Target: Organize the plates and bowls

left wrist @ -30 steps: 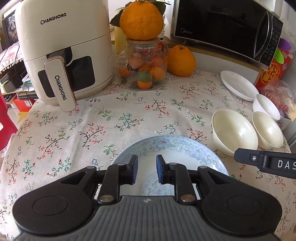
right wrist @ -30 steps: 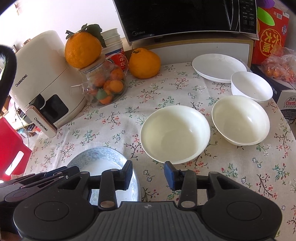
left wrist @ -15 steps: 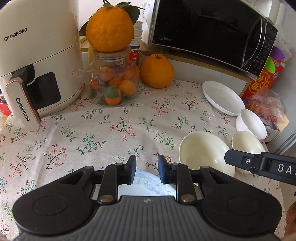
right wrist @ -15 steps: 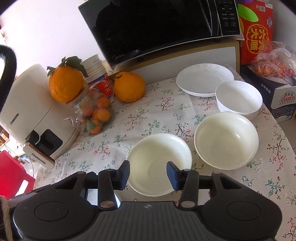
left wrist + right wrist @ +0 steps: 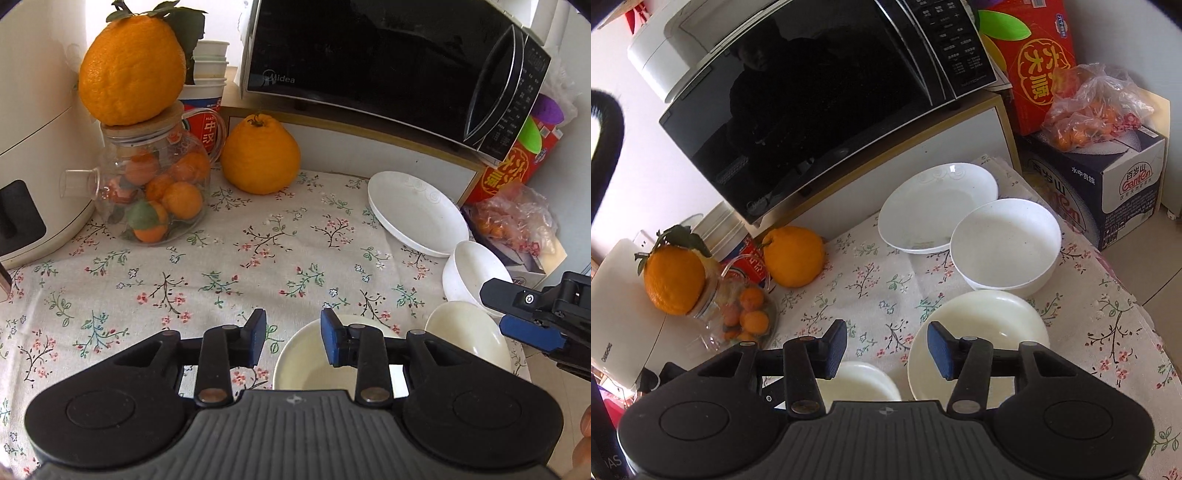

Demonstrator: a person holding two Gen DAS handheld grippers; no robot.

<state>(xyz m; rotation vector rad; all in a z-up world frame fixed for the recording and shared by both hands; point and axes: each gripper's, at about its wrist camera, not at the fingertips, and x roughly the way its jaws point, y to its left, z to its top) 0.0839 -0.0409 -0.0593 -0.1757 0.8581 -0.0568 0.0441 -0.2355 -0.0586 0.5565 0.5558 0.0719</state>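
My left gripper [image 5: 293, 338] hovers over the near rim of a cream bowl [image 5: 310, 369], jaws opening, nothing between them. A second cream bowl [image 5: 465, 332] lies to its right, with a white bowl [image 5: 472, 273] and a white plate [image 5: 417, 214] behind. My right gripper [image 5: 517, 317] enters from the right over that second bowl. In the right wrist view, the right gripper [image 5: 886, 349] is also opening and empty, above the gap between one cream bowl [image 5: 860, 380] and the other [image 5: 982, 325]. The white bowl [image 5: 1004, 243] and white plate [image 5: 934, 206] sit further back.
A black microwave [image 5: 369, 55] stands on a shelf at the back. A glass jar of small oranges [image 5: 155, 192] topped by a large orange, another large orange [image 5: 258, 155] and a white air fryer [image 5: 29, 147] fill the left. Boxes [image 5: 1108, 177] and bagged fruit lie beyond the table's right edge.
Both views have swung right towards the white dishes; the blue-patterned plate has dropped out of sight. Both pairs of jaws have widened, and the right gripper has rolled.
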